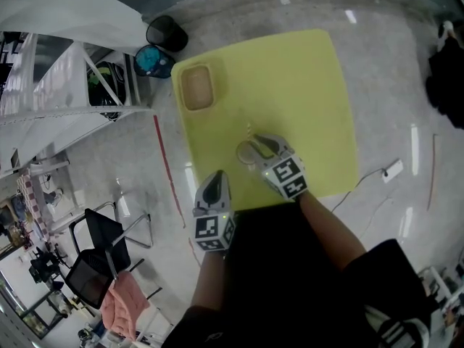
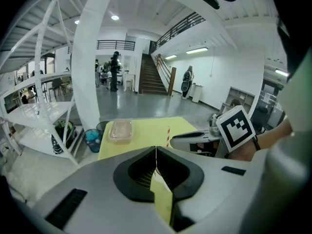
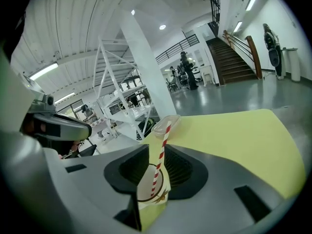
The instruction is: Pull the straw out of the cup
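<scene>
Extraction had not begun: the red-and-white straw (image 3: 161,155) stood in the paper cup (image 3: 148,199), which the right gripper (image 3: 156,154) clamped on the yellow table (image 1: 304,85); the left gripper (image 2: 156,154) hung nearby, jaws together, empty.

Things that are hard to see

In the right gripper view, the right gripper (image 3: 156,154) hides both sides of the cup (image 3: 152,193) and its bottom. In the head view, that gripper covers most of the cup, and the straw (image 3: 164,139) is only a thin, faint line. In the left gripper view, only the straw's top shows. What is inside the lidded box (image 1: 196,87) is too blurry to tell.
</scene>
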